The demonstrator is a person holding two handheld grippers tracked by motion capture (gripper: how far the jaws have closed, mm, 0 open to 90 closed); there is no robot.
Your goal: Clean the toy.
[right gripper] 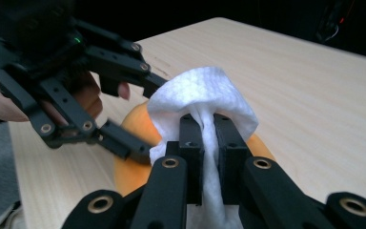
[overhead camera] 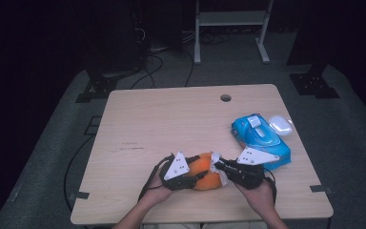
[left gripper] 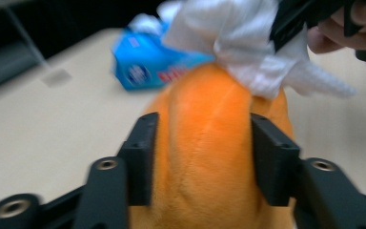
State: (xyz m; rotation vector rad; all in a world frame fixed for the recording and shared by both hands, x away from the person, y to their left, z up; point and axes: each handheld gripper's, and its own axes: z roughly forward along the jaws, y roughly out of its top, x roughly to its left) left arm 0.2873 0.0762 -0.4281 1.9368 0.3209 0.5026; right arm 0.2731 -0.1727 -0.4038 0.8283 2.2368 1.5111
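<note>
The left claw (left gripper: 202, 162) pinches the orange plush (left gripper: 209, 157) on the desk (overhead camera: 171, 119). The right claw (right gripper: 208, 138) pinches a white wipe (right gripper: 205, 90) atop it.

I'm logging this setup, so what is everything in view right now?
Plush toy: one, orange, near table edge, between both grippers.
Wipe: one, white, draped on the toy.
Wipes pack: one, blue, table's right side.
Lid: one, whitish, beside the pack.
Table: one, light wood, round hole at the far edge.
Left hand-held gripper: black, shut on the toy.
Right hand-held gripper: black, shut on the wipe.
</note>
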